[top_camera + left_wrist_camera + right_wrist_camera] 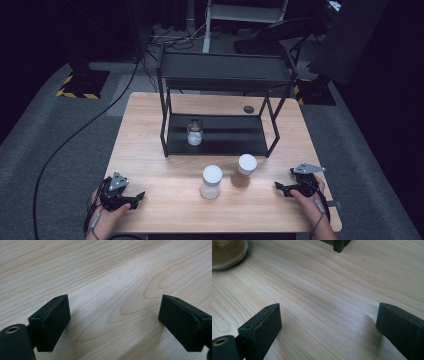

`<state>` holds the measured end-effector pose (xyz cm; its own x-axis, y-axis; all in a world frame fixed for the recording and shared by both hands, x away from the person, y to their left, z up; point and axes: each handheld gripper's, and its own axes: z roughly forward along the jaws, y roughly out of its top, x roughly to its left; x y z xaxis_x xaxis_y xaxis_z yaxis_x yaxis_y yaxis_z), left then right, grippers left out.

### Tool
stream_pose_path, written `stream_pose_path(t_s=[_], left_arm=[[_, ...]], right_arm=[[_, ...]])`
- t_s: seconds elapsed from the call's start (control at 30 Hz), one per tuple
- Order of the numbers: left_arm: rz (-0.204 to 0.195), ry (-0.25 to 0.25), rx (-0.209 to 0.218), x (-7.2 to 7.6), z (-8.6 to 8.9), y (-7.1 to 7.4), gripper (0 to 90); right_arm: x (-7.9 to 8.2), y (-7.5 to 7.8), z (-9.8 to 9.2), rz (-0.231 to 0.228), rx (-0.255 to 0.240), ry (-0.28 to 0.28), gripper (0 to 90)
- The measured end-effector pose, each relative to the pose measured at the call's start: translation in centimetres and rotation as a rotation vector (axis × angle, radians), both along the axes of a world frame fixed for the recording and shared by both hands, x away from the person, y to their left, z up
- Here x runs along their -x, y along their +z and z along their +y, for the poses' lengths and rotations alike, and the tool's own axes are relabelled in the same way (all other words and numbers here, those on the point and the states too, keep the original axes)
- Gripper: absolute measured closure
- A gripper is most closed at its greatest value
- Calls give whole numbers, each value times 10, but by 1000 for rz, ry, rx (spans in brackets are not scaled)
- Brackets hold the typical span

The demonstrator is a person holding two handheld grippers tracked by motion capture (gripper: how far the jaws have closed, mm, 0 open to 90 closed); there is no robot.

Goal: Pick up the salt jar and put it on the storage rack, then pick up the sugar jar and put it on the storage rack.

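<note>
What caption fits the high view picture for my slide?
Two open grippers, left and right, flank two white-lidded jars before a black shelf.

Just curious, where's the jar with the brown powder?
In the high view, the brown jar stands on the table right of the white jar, before the black shelf.

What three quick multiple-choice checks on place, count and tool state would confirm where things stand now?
1. Where does the small clear jar stand?
A. on the rack's lower shelf
B. on the rack's top shelf
C. on the floor

2. How many white-lidded jars stand on the table in front of the rack?
A. one
B. two
C. four

3. How is the left tool?
A. shut on a jar
B. open, holding nothing
C. shut on a lid

Answers: 1 A, it sits under the top shelf; 2 B, the white jar and brown jar; 3 B, bare wood between its jaws.
</note>
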<state>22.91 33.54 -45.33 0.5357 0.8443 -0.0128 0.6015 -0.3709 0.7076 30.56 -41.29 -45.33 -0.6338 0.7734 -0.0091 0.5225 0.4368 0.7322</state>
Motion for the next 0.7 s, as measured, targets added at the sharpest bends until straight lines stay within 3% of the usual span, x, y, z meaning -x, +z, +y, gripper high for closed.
stream_pose_path(t_s=[0.7], left_arm=[[0, -6, -1, -1, 0, 0, 64]], right_arm=[[-1, 0, 0, 2, 1, 4, 60]])
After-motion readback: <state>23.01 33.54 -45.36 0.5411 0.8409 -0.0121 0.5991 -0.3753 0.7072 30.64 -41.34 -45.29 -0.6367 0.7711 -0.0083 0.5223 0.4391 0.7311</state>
